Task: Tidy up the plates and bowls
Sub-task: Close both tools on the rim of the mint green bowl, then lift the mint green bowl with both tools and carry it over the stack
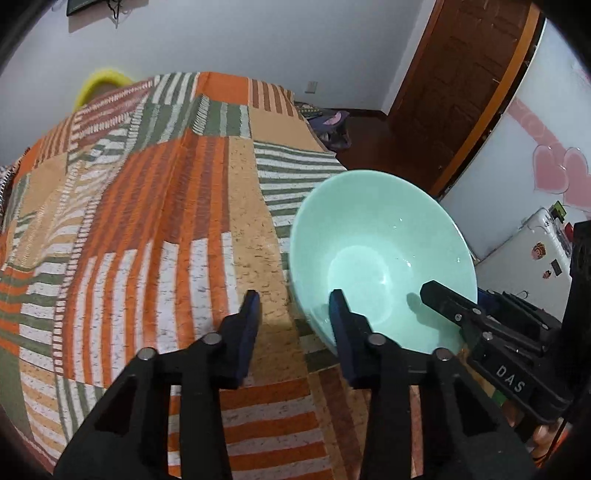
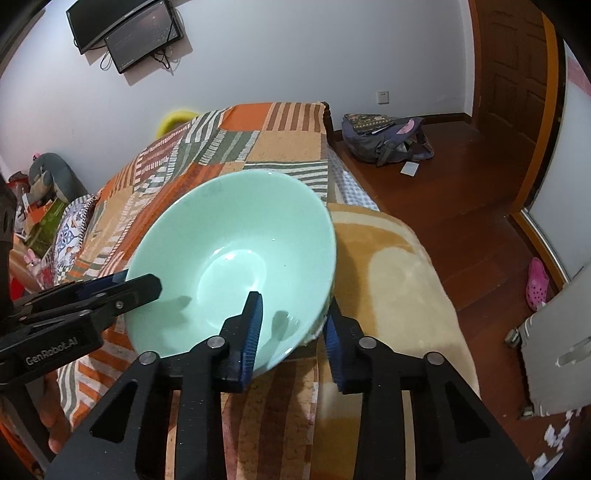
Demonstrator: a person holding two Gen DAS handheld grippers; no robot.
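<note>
A pale green bowl (image 1: 384, 254) is held tilted above a bed with a striped orange patchwork cover (image 1: 147, 206). In the left wrist view my left gripper (image 1: 295, 306) straddles the bowl's near rim, right finger inside and left finger outside. My right gripper (image 1: 439, 295) reaches over the bowl's right rim there. In the right wrist view the bowl (image 2: 236, 254) fills the middle. My right gripper (image 2: 291, 314) has the bowl's near rim between its fingers, apparently pinching it. The left gripper (image 2: 140, 286) enters from the left onto the bowl's rim.
A cream and tan blanket (image 2: 388, 266) lies on the bed's right side. A backpack (image 2: 384, 138) and a pink shoe (image 2: 537, 282) are on the wooden floor. Screens (image 2: 125, 31) hang on the wall. A wooden door (image 1: 454, 81) stands at right.
</note>
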